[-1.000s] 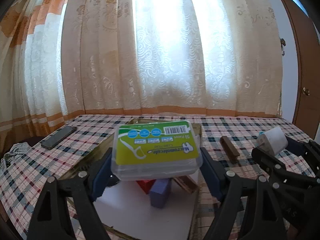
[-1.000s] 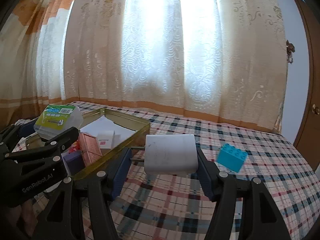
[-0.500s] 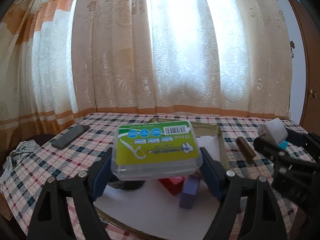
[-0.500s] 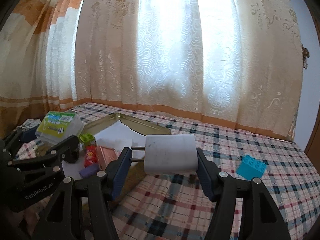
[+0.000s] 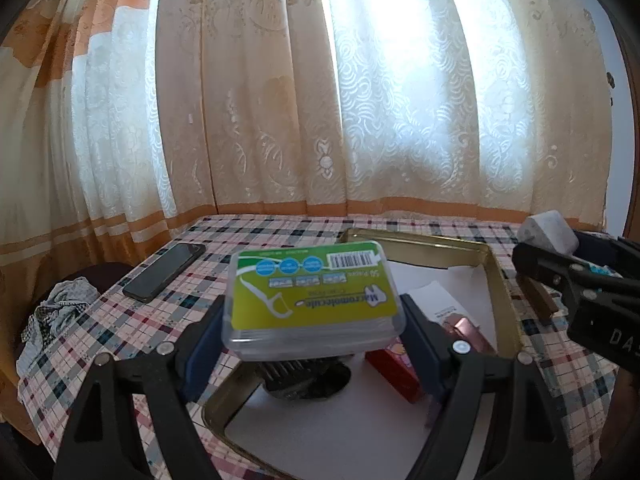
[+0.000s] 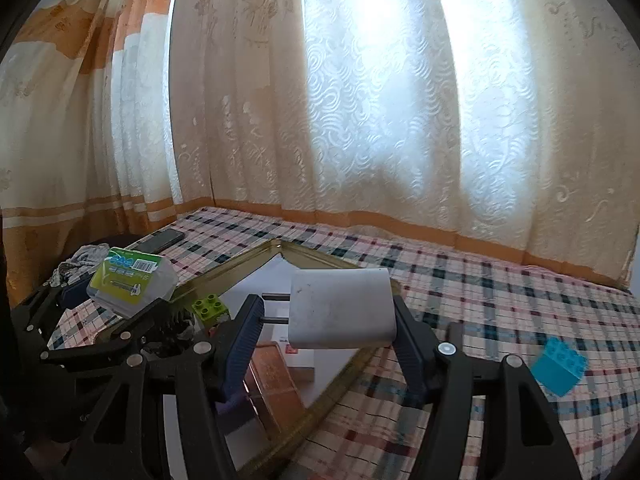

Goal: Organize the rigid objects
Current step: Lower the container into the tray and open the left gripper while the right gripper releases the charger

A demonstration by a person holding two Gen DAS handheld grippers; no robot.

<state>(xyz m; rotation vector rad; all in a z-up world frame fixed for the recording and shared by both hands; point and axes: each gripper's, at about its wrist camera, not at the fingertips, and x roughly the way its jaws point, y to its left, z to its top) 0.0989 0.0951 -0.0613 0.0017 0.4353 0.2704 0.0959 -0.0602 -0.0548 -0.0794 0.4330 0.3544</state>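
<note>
My left gripper (image 5: 312, 320) is shut on a clear floss-pick box with a green label (image 5: 310, 300), held above the near left part of the gold tray (image 5: 496, 280). My right gripper (image 6: 328, 320) is shut on a white charger plug (image 6: 340, 308), held above the tray's right rim (image 6: 340, 376). The tray holds a black round object (image 5: 308, 380), a red box (image 5: 394, 368), a rose-gold case (image 6: 276, 384) and a green brick (image 6: 210, 312). The box also shows in the right wrist view (image 6: 132, 280).
A black phone (image 5: 164, 270) lies on the plaid tablecloth left of the tray. A crumpled cloth (image 5: 60, 312) sits at the table's left edge. A blue brick (image 6: 560, 366) lies on the cloth right of the tray. A brown bar (image 5: 538, 300) lies beside the tray. Curtains hang behind.
Both grippers have swung left with their objects still held. The tray now lies further right in the left view, and the phone and cloth have come into view.
</note>
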